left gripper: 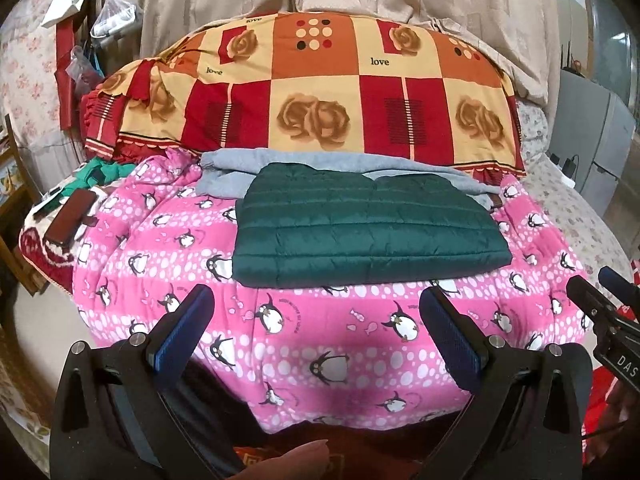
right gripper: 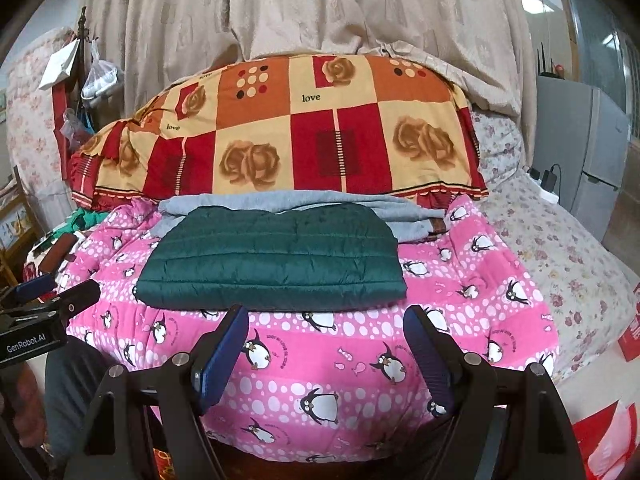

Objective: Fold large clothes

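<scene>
A dark green quilted jacket [left gripper: 368, 228] lies folded into a flat rectangle on the pink penguin quilt [left gripper: 304, 336]. It also shows in the right wrist view [right gripper: 272, 258]. A grey garment [left gripper: 280, 164] lies folded behind it, partly under it, and shows in the right wrist view [right gripper: 280, 204]. My left gripper [left gripper: 314, 300] is open and empty, held back from the jacket's near edge. My right gripper [right gripper: 326, 320] is open and empty, just short of the jacket's near edge. Its fingers also show at the right of the left wrist view [left gripper: 600, 292].
A big red, orange and cream patchwork quilt [left gripper: 320, 92] is piled behind the clothes against beige curtains [right gripper: 320, 4]. A brown wallet-like case [left gripper: 70, 216] and green cloth [left gripper: 104, 170] lie at the left. A floral sheet [right gripper: 560, 256] covers the bed's right side.
</scene>
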Demonstrator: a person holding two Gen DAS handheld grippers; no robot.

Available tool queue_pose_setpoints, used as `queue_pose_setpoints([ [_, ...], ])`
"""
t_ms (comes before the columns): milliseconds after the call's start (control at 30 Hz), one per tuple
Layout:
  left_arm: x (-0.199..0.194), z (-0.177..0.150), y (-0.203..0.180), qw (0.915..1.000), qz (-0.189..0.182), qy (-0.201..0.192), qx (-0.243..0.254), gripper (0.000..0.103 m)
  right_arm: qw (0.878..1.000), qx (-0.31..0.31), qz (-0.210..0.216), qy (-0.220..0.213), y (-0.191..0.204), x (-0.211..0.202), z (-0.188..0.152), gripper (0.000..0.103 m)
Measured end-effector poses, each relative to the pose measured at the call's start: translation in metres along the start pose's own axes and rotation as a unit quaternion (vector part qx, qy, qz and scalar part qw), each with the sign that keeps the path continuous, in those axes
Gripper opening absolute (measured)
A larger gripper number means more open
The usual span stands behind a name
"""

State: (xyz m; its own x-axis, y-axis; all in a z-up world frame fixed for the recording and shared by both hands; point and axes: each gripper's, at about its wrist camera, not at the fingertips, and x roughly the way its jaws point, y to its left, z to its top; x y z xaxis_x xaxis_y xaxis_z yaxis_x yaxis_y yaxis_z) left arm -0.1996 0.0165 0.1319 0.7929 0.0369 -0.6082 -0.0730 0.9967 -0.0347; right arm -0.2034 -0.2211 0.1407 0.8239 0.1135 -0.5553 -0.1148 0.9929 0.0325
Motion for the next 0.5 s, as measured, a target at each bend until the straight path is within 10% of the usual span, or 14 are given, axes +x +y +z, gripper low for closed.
queue_pose_setpoints([
  [500,-0.0009,0.0003,0.0018,1.0,0.001,0.003,0.0,0.103,1.0,-0.004,0.004,0.003,0.0009,0.0005,0.0006,0.077],
])
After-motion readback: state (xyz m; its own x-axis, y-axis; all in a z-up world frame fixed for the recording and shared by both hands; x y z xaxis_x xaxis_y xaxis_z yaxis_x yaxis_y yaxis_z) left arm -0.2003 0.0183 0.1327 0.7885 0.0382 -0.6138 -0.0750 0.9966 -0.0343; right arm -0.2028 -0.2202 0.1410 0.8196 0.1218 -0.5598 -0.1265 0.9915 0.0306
